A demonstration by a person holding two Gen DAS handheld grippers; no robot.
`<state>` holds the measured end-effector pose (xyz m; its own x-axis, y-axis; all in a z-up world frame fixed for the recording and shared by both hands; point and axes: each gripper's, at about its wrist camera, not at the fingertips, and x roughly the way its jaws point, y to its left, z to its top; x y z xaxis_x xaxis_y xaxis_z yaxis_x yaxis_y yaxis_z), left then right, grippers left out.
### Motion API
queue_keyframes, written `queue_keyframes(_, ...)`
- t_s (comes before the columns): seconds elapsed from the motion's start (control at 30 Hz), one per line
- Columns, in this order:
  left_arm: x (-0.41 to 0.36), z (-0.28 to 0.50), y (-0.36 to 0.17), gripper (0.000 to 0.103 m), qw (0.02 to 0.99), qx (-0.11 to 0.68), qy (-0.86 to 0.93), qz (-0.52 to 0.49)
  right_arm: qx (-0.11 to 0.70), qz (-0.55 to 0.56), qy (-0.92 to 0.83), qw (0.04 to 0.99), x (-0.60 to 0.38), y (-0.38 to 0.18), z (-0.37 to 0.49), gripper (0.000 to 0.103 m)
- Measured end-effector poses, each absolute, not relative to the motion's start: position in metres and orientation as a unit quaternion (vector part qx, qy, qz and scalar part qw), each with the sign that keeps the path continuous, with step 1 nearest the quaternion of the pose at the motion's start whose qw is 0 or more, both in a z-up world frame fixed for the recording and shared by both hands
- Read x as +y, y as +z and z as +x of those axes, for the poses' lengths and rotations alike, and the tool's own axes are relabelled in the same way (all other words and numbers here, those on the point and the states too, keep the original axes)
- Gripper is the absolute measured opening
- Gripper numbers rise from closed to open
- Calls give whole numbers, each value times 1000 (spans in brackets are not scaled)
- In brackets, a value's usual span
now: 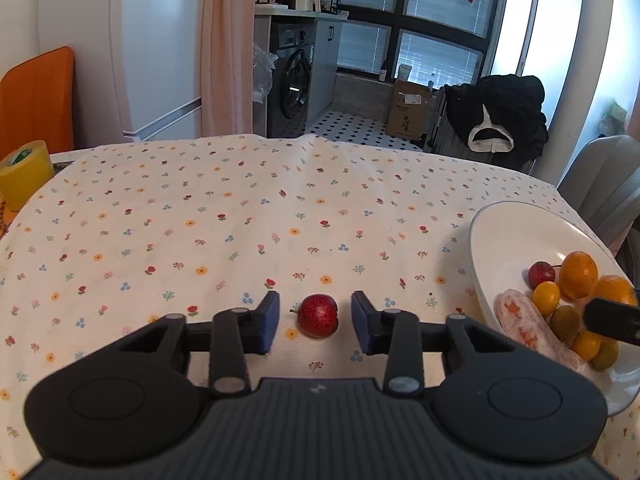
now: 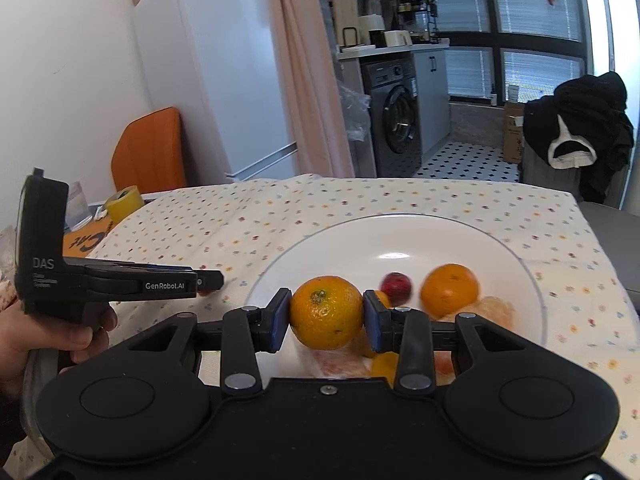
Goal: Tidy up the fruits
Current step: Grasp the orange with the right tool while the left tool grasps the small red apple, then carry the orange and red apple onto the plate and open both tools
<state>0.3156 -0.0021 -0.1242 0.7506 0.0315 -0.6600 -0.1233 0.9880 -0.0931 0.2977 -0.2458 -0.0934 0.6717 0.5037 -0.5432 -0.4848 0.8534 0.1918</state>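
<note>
A small red fruit [image 1: 318, 316] lies on the flowered tablecloth between the open fingers of my left gripper [image 1: 315, 320], touching neither pad. To its right stands a white plate [image 1: 504, 232] with oranges, small kumquats, a red fruit and a peeled pale fruit. In the right wrist view my right gripper [image 2: 326, 314] is shut on an orange [image 2: 326, 312], held just above the near part of the white plate [image 2: 360, 236]. Behind it on the plate lie another orange [image 2: 450, 290] and a red fruit [image 2: 396, 283]. The left gripper [image 2: 208, 280] shows from the side at left, held by a hand [image 2: 36, 340].
A yellow tape roll [image 1: 24, 172] sits at the table's far left corner. An orange chair back [image 1: 36, 96] stands behind it, and a grey chair [image 1: 604, 184] is at the right edge. The flowered cloth [image 1: 240, 208] covers the table top.
</note>
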Motion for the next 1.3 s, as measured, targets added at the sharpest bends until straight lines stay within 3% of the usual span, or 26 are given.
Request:
queue_keyframes(0.03, -3, 317, -126, 23, 932, 353, 41, -67, 301, 18, 267, 915, -250, -93, 298, 36)
queue_keyframes(0.13, -2, 315, -124, 20, 931, 354, 33, -81, 300, 24, 256, 919, -259, -92, 298, 36)
queue_keyframes(0.57, -29, 291, -84, 19, 945, 318, -6, -80, 291, 34, 230, 928, -288, -86, 294, 36)
queue_keyframes(1.03, -61, 288, -75, 19, 948, 307, -26, -80, 293, 44, 205, 933, -315, -88, 291, 37)
queue_keyframes(1.2, -69, 289, -74, 20, 947, 308, -40, -81, 292, 56, 204, 933, -318, -87, 290, 46)
queue_keyframes(1.3, -74, 290, -74, 20, 946, 310, -49, -79, 292, 61, 202, 933, -322, -87, 291, 46)
